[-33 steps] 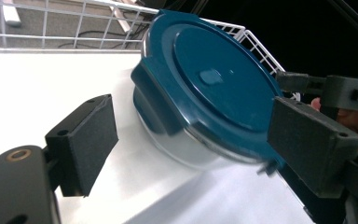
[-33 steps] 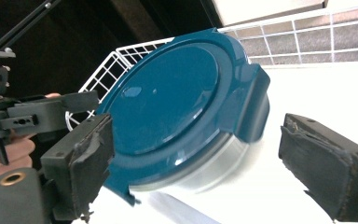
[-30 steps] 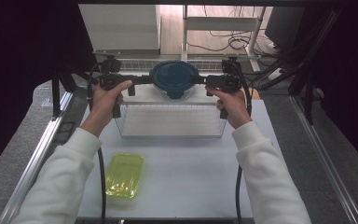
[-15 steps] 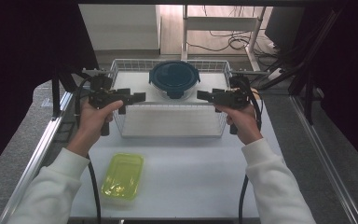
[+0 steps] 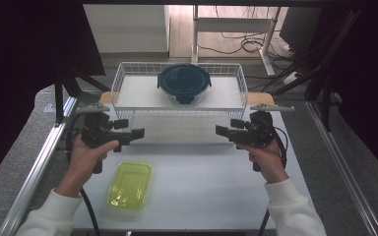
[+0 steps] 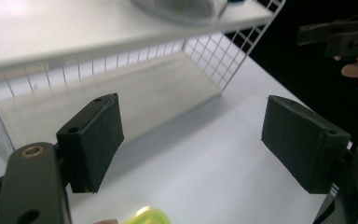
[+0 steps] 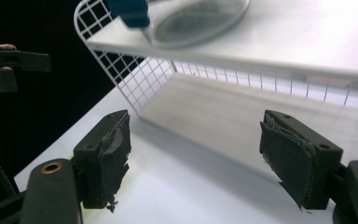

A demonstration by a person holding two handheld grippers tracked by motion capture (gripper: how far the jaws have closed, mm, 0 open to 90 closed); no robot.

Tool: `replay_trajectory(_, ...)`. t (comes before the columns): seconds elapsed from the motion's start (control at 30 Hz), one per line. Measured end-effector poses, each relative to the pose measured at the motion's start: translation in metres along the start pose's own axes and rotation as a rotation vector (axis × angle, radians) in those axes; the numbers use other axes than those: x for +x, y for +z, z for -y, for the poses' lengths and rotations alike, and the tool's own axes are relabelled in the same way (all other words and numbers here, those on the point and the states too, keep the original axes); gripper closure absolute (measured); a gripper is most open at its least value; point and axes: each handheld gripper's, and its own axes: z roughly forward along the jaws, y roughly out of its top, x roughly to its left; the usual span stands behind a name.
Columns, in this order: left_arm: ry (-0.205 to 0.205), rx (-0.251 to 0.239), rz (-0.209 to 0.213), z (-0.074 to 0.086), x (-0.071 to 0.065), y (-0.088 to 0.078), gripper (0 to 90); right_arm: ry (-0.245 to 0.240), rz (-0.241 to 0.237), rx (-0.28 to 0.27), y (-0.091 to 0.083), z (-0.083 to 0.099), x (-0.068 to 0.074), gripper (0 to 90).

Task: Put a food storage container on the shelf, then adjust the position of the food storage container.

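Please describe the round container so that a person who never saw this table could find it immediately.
Find the white wire rack at the far side of the table. The container sits on its upper shelf, near the middle. It is round with a dark blue lid, unlike the flat yellow-green box lying on the table near the person.

wire rack (image 5: pixel 128 96) ahead, bare table (image 5: pixel 206 177) between

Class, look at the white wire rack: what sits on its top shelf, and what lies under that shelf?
On the wire rack sits a lidded round container; its dark lid hides any contents. Beneath the shelf, the lower level looks bare, its far back shadowed.
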Motion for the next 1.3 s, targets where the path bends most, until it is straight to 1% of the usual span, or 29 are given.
replay_trajectory(0.13, 0.012, 0.034, -0.016, 0.02, -0.001, 0.003, 20.1, -0.013, 0.018, 0.016, -0.002, 0.02, -0.001, 24.6)
replay_trajectory(0.3, 0.017, 0.065, -0.038, 0.043, -0.001, 0.008, 20.6, 0.004, 0.032, 0.036, -0.002, 0.044, -0.003, 24.4)
replay_trajectory(0.37, 0.007, 0.073, -0.026, 0.051, -0.001, 0.008, 20.8, -0.001, 0.05, 0.052, -0.003, 0.054, -0.003, 24.3)
replay_trajectory(0.43, 0.009, 0.079, -0.037, 0.058, -0.002, 0.008, 21.0, -0.003, 0.054, 0.07, -0.004, 0.064, -0.003, 24.2)
replay_trajectory(0.53, 0.006, 0.088, -0.066, 0.071, -0.003, 0.007, 21.0, -0.03, 0.079, 0.097, -0.007, 0.077, -0.002, 24.2)
replay_trajectory(0.67, -0.019, 0.094, -0.066, 0.086, -0.001, 0.004, 21.0, -0.028, 0.086, 0.105, -0.013, 0.09, -0.002, 24.3)
replay_trajectory(0.73, -0.031, 0.095, -0.071, 0.092, 0.001, 0.004, 21.1, -0.028, 0.089, 0.112, -0.014, 0.095, -0.002, 24.4)
replay_trajectory(0.83, -0.034, 0.122, -0.083, 0.101, 0.004, 0.003, 21.0, -0.03, 0.096, 0.126, -0.013, 0.101, -0.001, 24.4)
replay_trajectory(0.9, -0.05, 0.126, -0.084, 0.105, 0.006, 0.001, 21.1, -0.028, 0.095, 0.135, -0.012, 0.104, -0.001, 24.2)
replay_trajectory(0.97, -0.054, 0.134, -0.089, 0.109, 0.007, 0.001, 21.0, -0.026, 0.093, 0.133, -0.012, 0.106, -0.001, 24.2)
replay_trajectory(1.03, -0.056, 0.141, -0.096, 0.111, 0.009, 0.001, 21.1, -0.032, 0.097, 0.135, -0.011, 0.106, 0.0, 24.2)
replay_trajectory(1.13, -0.061, 0.146, -0.095, 0.113, 0.009, 0.001, 20.8, -0.038, 0.104, 0.139, -0.01, 0.106, 0.001, 24.2)
replay_trajectory(1.17, -0.061, 0.145, -0.096, 0.113, 0.009, 0.0, 20.6, -0.035, 0.101, 0.138, -0.01, 0.106, 0.001, 24.2)
replay_trajectory(1.23, -0.06, 0.138, -0.101, 0.113, 0.009, -0.001, 20.2, -0.024, 0.079, 0.13, -0.012, 0.105, 0.003, 24.2)
replay_trajectory(1.3, -0.061, 0.134, -0.111, 0.113, 0.01, -0.002, 20.2, -0.035, 0.081, 0.125, -0.012, 0.103, 0.006, 24.2)
